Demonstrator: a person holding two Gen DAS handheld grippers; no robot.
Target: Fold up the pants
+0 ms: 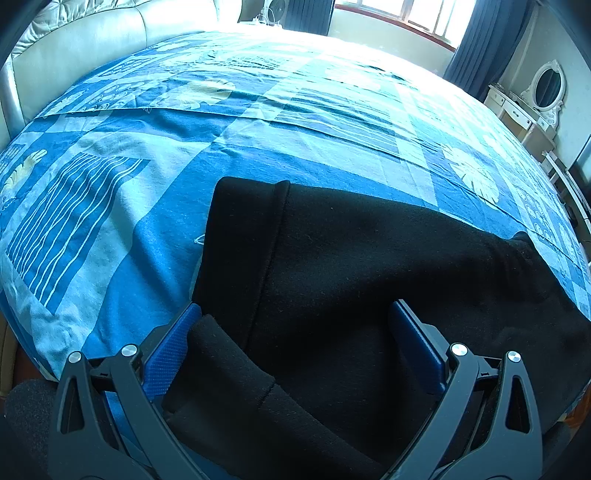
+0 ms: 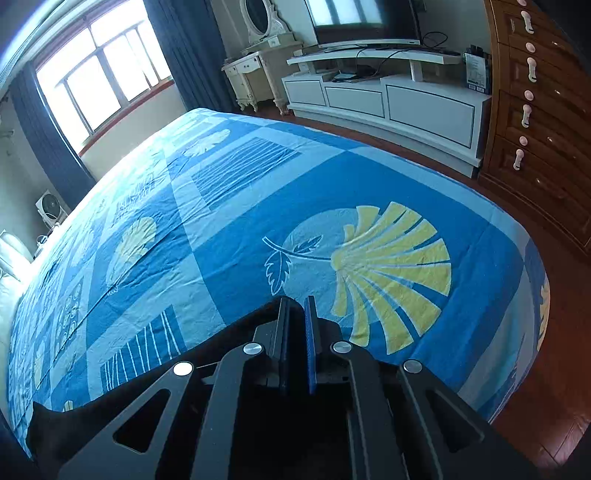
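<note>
My left gripper (image 1: pixel 295 314) has its jaws spread wide over the black pants (image 1: pixel 351 277) | pants lie on the blue patterned bedspread (image 1: pixel 147 166), ribbed band toward me | my right gripper (image 2: pixel 297 301) has fingers nearly together, dark cloth around them; can't tell if it's pinched.

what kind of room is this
Almost certainly a home bedroom: black pants lie on a wide bed with a blue patterned sheet, a white vanity with an oval mirror stands by the window, and a TV sits on a low cabinet.
</note>
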